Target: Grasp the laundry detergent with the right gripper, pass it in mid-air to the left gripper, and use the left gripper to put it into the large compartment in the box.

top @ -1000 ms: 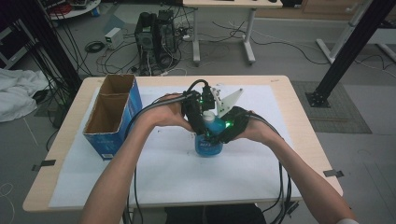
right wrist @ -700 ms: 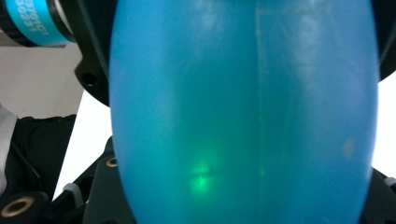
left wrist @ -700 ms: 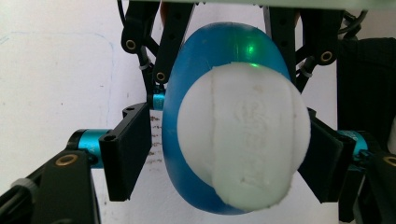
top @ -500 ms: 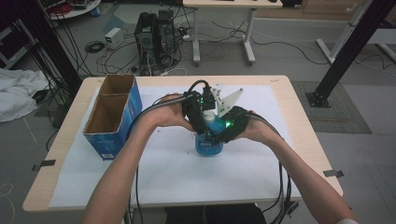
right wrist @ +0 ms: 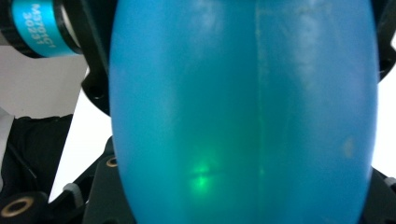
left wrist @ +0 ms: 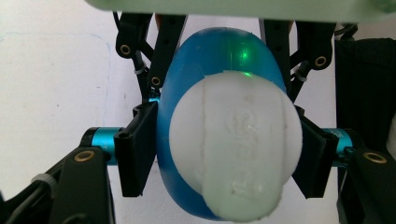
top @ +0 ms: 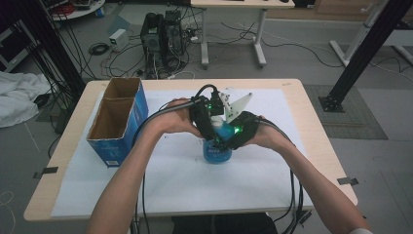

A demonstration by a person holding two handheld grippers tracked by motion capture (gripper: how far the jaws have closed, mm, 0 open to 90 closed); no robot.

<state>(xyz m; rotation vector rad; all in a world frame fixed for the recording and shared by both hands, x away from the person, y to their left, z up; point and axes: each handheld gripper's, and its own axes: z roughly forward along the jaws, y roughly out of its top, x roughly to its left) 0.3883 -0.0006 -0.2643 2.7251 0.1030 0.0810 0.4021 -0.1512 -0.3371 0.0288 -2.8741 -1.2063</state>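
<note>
blue bottle (top: pixel 217 148) upright mid-worktop, white cap (left wrist: pixel 236 144) between left gripper (left wrist: pixel 224 154) pads, jaws just closing onto it; right gripper (top: pixel 229 139) clamped on bottle body

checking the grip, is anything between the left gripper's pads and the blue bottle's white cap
Nothing visible. The left gripper has just been closing, and its black pads sit against the white plastic cap of the blue plastic bottle.
</note>
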